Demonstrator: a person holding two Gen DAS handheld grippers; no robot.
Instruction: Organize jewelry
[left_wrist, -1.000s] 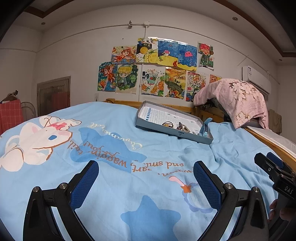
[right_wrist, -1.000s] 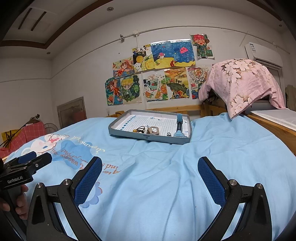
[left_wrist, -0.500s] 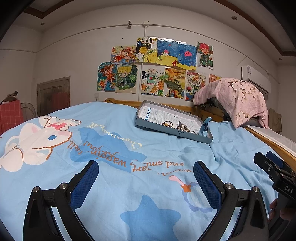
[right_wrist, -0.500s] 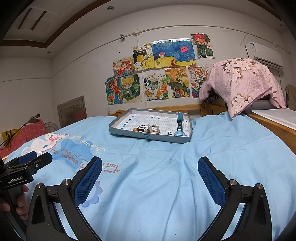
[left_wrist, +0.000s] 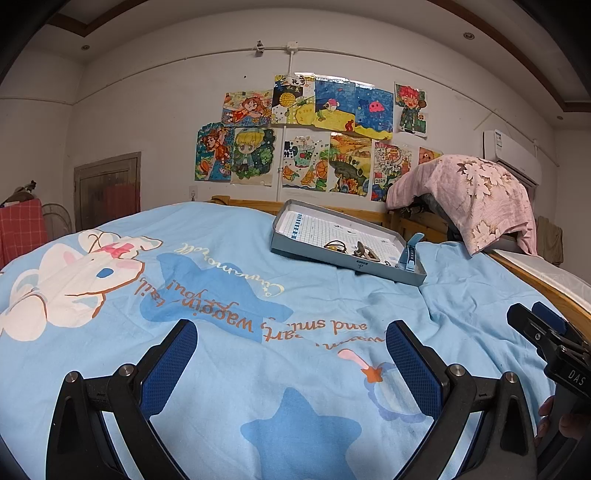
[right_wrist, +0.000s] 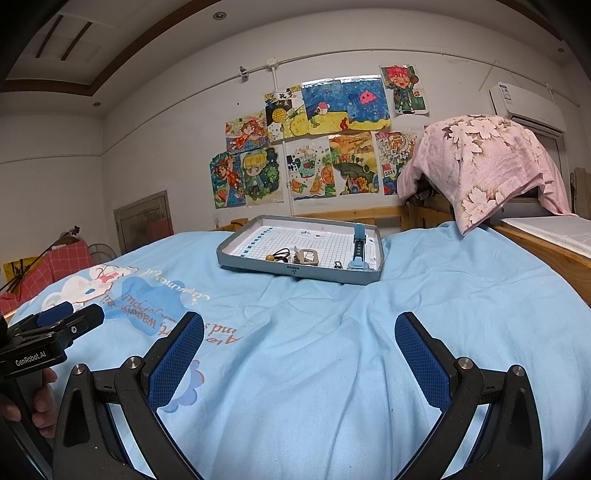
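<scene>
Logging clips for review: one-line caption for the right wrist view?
Open right gripper hovers over blue bedsheet, facing grey tray holding blue watch.

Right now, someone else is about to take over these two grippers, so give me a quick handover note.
Left gripper: open, empty, over the blue bedspread.
Right gripper: open, empty, also short of the tray.
Gray tray sits further up the bed. In it: blue watch along the right side, tan buckle-like piece, dark cord with an orange bead, and a small dark piece.
Done: nothing visibly sorted yet.
Left: reach the tray and arrange the pieces.
</scene>
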